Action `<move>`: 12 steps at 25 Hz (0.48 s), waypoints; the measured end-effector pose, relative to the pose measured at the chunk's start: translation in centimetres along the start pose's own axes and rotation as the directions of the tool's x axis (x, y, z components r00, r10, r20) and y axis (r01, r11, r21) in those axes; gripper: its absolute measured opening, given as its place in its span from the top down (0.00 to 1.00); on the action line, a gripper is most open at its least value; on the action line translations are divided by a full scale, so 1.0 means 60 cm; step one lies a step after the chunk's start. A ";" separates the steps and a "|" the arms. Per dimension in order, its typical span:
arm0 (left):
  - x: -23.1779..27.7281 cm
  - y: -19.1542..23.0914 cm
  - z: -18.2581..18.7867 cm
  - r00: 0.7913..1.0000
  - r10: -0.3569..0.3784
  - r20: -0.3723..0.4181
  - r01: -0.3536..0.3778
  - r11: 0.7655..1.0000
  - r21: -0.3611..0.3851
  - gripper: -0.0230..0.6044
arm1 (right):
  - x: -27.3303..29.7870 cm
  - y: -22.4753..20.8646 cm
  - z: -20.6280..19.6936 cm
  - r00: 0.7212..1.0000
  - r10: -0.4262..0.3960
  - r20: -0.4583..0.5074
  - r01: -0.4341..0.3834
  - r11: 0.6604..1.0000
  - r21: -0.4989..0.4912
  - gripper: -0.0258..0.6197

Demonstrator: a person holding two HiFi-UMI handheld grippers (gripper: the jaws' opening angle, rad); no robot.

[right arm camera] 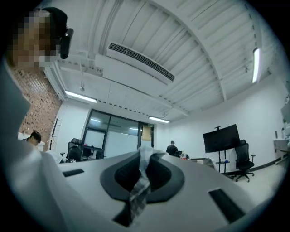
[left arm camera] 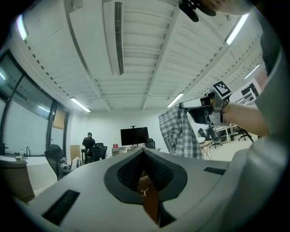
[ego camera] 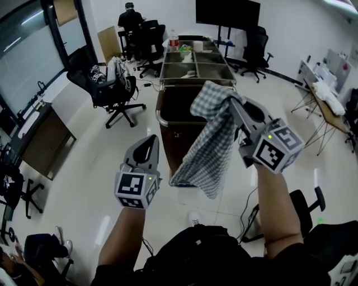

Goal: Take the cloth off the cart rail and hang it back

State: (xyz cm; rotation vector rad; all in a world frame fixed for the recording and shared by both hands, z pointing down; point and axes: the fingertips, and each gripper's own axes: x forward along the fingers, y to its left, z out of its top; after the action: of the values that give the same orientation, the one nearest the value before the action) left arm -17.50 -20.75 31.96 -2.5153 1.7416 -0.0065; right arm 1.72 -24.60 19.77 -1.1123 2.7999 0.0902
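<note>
A grey-and-white checked cloth (ego camera: 210, 139) hangs in the air in front of the brown cart (ego camera: 168, 139), clear of its metal rail (ego camera: 158, 118). My right gripper (ego camera: 232, 103) is shut on the cloth's upper corner, and in the right gripper view a strip of cloth (right arm camera: 140, 181) runs between the closed pads of the right gripper (right arm camera: 144, 156). My left gripper (ego camera: 151, 141) is lower and to the left, apart from the cloth, shut with nothing in it. The left gripper view shows the left gripper (left arm camera: 145, 154) pointing up, with the cloth (left arm camera: 179, 133) dangling from the right gripper (left arm camera: 199, 108) at the right.
The cart's top tray (ego camera: 196, 61) holds several compartments. A black office chair (ego camera: 112, 89) with bags stands left of the cart, and a wooden cabinet (ego camera: 39, 139) is further left. A desk (ego camera: 327, 100) is at the right. A person (ego camera: 130, 19) sits at the back, beside a wall monitor (ego camera: 226, 14).
</note>
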 end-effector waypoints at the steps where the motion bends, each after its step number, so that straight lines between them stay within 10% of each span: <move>1: 0.016 0.008 0.003 1.000 0.008 0.001 -0.008 1.000 0.000 0.96 | 0.017 -0.014 0.011 1.000 -0.002 0.010 0.002 1.000 -0.005 0.92; 12: 0.193 0.059 0.009 0.996 0.092 0.001 -0.092 0.995 0.042 0.96 | 0.201 -0.196 -0.005 1.000 0.030 0.009 -0.030 0.999 -0.023 0.92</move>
State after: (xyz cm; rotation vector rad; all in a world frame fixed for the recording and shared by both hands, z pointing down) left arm -16.71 -32.79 30.69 -2.4037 1.8364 -0.0386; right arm 1.07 -41.40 18.29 -1.0723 2.8147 0.1296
